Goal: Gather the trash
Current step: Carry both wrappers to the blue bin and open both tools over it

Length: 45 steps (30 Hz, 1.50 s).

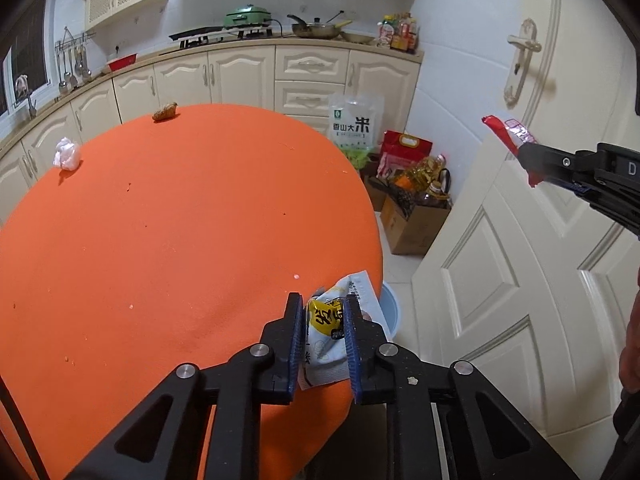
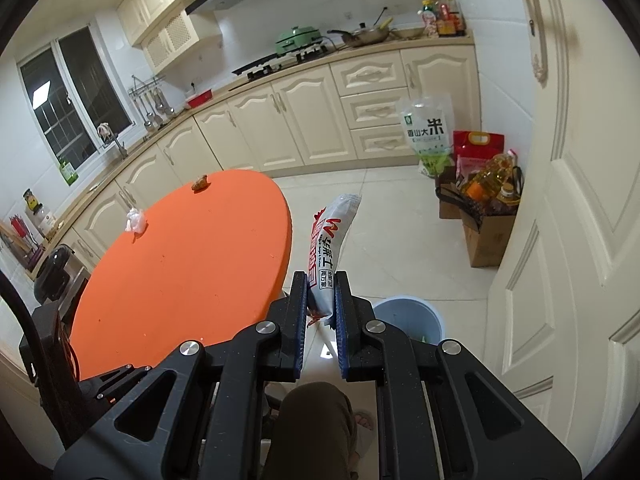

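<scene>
My left gripper (image 1: 322,304) is shut on a crumpled white and yellow snack wrapper (image 1: 326,332) at the near right edge of the round orange table (image 1: 180,220). My right gripper (image 2: 321,280) is shut on a long grey, white and red wrapper (image 2: 328,240), held in the air beside the table; from the left wrist view it (image 1: 528,160) shows at the right with the red wrapper (image 1: 500,130) sticking out. A light blue bin (image 2: 408,312) stands on the floor below, partly hidden by the fingers. A crumpled white tissue (image 1: 67,155) and a brown food scrap (image 1: 165,111) lie at the table's far side.
Cream kitchen cabinets (image 2: 280,120) run behind the table. A rice bag (image 2: 426,128), a red bag and a cardboard box with oil bottles (image 2: 488,216) stand by the white door (image 2: 560,240). A person's leg (image 2: 312,420) is under the right gripper.
</scene>
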Motion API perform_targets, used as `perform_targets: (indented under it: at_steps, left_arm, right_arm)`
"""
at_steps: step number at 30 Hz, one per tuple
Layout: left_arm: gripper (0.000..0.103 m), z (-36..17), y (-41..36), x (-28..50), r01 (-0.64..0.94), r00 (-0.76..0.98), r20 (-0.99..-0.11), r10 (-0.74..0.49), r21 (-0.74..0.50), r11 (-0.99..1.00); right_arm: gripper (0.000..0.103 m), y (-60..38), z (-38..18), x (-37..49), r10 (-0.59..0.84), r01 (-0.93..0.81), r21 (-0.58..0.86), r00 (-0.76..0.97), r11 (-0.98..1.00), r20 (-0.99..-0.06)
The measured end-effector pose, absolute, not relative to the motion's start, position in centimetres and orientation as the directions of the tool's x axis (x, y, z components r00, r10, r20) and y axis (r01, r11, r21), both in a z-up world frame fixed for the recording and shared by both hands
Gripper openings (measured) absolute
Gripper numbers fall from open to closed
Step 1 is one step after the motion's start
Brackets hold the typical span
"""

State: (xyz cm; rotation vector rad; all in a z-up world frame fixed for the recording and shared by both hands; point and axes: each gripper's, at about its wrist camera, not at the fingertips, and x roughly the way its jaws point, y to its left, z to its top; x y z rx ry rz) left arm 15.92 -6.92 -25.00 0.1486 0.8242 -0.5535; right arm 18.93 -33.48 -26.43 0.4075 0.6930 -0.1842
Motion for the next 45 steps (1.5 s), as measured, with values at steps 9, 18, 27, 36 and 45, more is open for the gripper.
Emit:
perform_targets:
  at_steps: [9,18,27,36,45]
  left_arm:
    - [0.011,-24.1,-5.6,15.4,0.523,0.553,-0.712,-0.432,-0.107,0.846]
    - [0.01,-21.8,-4.9,14.8,0.517,0.597,-0.664,-0.45,-0.11,0.849]
    - [0.01,-19.1,-5.5,14.8,0.541,0.632,-0.597,-0.494,-0.117,0.833]
    - [0.01,-17.2,-8.7,16.5,0.583,0.625,-0.548,-0.556,-0.146,0.799]
    - [0.01,-20.4,-13.7,21.6,0.635,0.507,-0.639,-0.579,-0.177,0.752]
  right_arm:
    - [0.012,-32.8,-25.9,19.5,-0.023,0.286,0.299,0.756,0.91,-0.654]
    - [0.012,-32.2,-25.6,19.8,-0.022,0.273,0.292,0.763,0.917,-0.647]
    - [0.012,-32.6,-24.9,19.7,-0.044,0.282,0.278,0.77,0.918,-0.636]
    - [0.012,-35.0,-24.6,20.1,-0.089,0.322,0.256,0.762,0.911,-0.641]
    - [0.012,-39.3,-28.8,22.1,-0.073,0.371,0.281,0.707,0.885,-0.703]
